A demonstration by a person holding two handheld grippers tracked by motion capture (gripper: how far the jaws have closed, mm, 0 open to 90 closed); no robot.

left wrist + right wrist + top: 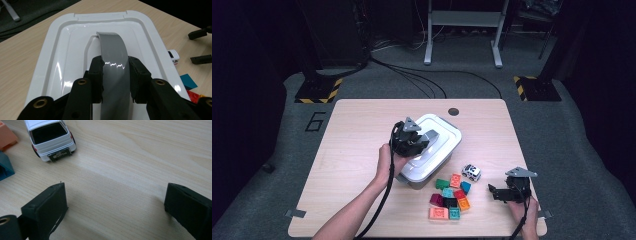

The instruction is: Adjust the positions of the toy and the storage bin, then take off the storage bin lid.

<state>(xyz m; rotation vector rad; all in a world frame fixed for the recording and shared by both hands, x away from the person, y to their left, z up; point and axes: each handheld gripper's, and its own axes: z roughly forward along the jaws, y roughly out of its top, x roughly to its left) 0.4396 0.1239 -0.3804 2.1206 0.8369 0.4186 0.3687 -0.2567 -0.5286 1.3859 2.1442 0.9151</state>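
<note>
**Left gripper clamped on the box handle**

The left gripper point(115, 75) has closed on the grey handle point(113, 57) of the white lidded box point(439, 150), which sits near the middle of the wooden table point(357, 130). In the left gripper view the handle arches up out of the recess in the white lid point(62, 62) and runs straight between the two black jaws; both pads press against its sides (no gap shows on either side). From the high view the left gripper point(412, 142) sits on top of the box, toward its near-left end, with the person's left hand point(388, 162) wrapped around its body.

The right gripper point(497, 192) rests low over the table at the near-right edge, well apart from the box. Its jaws stand wide open with bare tabletop between them and nothing held. A white toy car point(50, 137) stands just ahead of it, its rear toward the jaws. A cluster of coloured building bricks point(451, 197) lies between the box and the right gripper, beside the car.
</note>
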